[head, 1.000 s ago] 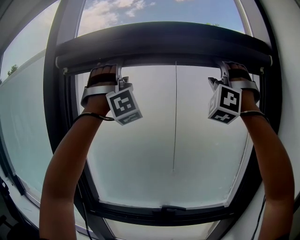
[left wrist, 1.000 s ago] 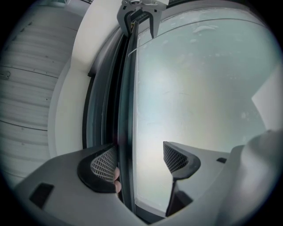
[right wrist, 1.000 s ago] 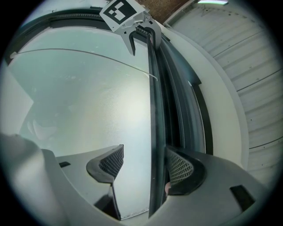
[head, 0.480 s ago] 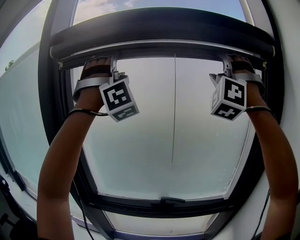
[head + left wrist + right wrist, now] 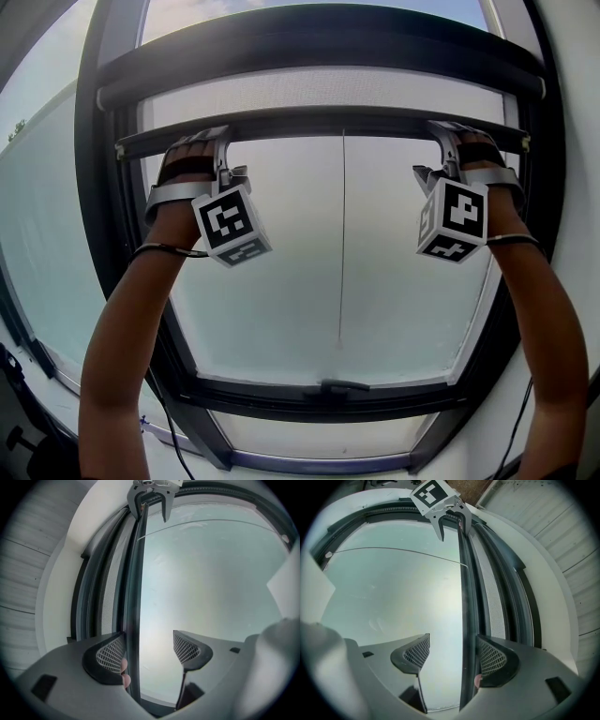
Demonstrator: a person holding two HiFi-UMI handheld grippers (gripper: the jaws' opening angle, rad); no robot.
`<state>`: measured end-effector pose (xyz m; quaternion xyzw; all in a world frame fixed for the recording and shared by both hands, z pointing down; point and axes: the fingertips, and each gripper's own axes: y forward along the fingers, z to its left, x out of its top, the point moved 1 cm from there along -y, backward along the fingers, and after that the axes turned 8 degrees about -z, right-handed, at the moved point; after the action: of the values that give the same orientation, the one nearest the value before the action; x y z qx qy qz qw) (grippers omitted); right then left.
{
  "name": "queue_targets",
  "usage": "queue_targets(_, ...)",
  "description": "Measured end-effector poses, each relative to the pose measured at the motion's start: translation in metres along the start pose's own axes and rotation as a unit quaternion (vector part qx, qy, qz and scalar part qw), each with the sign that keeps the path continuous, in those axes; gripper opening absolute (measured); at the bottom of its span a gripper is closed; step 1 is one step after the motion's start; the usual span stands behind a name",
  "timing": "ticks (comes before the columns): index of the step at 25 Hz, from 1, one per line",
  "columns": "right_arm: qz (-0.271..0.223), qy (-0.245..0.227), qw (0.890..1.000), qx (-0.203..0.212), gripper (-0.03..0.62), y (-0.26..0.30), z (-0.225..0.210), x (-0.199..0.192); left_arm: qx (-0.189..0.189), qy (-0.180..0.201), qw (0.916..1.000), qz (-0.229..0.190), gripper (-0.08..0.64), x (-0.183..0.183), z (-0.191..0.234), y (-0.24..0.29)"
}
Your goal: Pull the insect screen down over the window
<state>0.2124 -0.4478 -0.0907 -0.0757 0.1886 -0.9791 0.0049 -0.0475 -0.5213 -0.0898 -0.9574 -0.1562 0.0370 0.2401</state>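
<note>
The insect screen's dark pull bar (image 5: 319, 122) hangs a little below its roller housing (image 5: 319, 47), with a strip of grey mesh (image 5: 319, 89) showing between them. My left gripper (image 5: 221, 141) reaches over the bar's left end and my right gripper (image 5: 448, 139) over its right end. In the left gripper view the bar (image 5: 133, 597) runs between the open jaws of the left gripper (image 5: 147, 651), against the left pad. In the right gripper view the bar (image 5: 468, 602) lies beside the right pad of the right gripper (image 5: 452, 656). The right jaws have just been opening and stand wide.
A thin pull cord (image 5: 341, 244) hangs down the middle of the pane. The dark window frame (image 5: 103, 234) surrounds the glass, with a handle (image 5: 336, 386) on its lower rail. White wall flanks the frame on the right.
Both grippers and the pull bar have come down together. A strip of mesh has appeared between the housing and the bar.
</note>
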Motion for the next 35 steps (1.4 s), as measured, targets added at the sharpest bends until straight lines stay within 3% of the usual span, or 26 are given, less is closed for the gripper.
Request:
queue_targets(7, -0.013, 0.016, 1.0, 0.018, 0.291, -0.017, 0.036, 0.007, -0.018, -0.011, 0.9998, -0.001, 0.305, 0.003, -0.034, -0.022)
queue_targets(15, -0.02, 0.027, 0.999, 0.043, 0.291, -0.031, 0.068, 0.015, -0.077, -0.022, 0.9964, 0.029, 0.305, 0.0, -0.066, -0.043)
queue_targets(19, -0.022, 0.034, 0.997, 0.059, 0.291, -0.041, 0.088, 0.015, -0.082, -0.022, 0.9963, 0.016, 0.305, 0.005, -0.085, -0.054)
queue_targets(28, -0.012, -0.006, 0.996, 0.085, 0.291, -0.049, 0.108, 0.014, -0.106, -0.013, 0.9942, 0.012, 0.305, 0.006, -0.104, -0.063)
queue_targets(35, -0.018, 0.013, 0.995, 0.102, 0.291, -0.054, 0.116, 0.017, -0.115, -0.014, 0.9931, 0.014, 0.305, 0.005, -0.112, -0.068)
